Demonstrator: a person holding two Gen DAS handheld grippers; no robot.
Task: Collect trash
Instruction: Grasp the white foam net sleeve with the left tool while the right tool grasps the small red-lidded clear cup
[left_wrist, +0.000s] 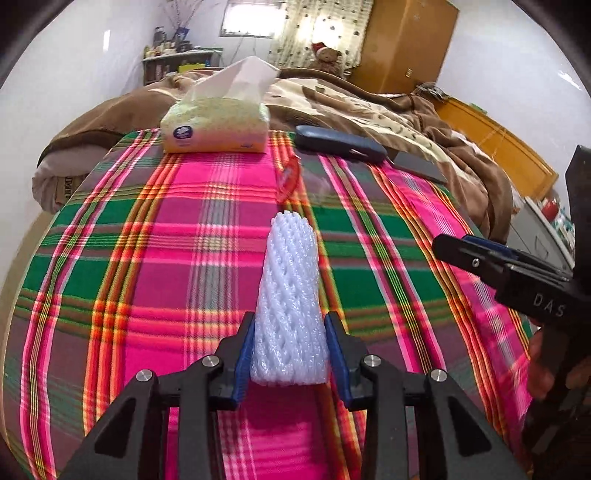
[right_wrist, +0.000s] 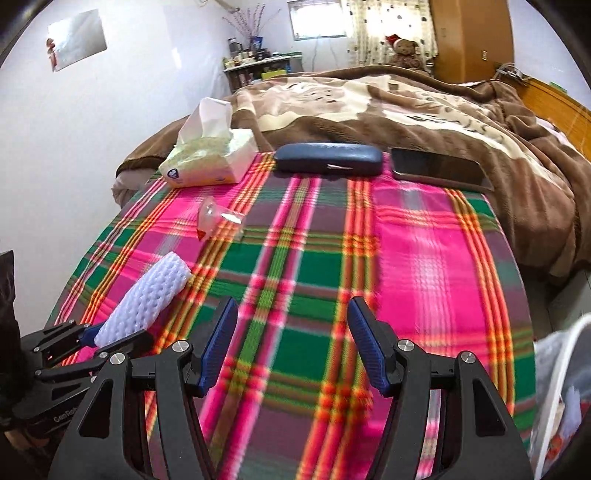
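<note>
At the lower centre of my left wrist view, my left gripper (left_wrist: 291, 350) clamps the near end of a white foam net sleeve (left_wrist: 290, 295), whose long axis runs straight ahead along the fingers, over the pink and green plaid cloth (left_wrist: 147, 258). Ribbed, soft and slightly squashed, it is the piece nearest any hand; a crumpled clear wrapper (right_wrist: 216, 218) lies farther up the frame, before the tissue pack (right_wrist: 210, 162). My right gripper (right_wrist: 293, 343) hangs released and empty at the lower centre of its own view, closer to the white bin (right_wrist: 554, 398) at the lower right edge.
</note>
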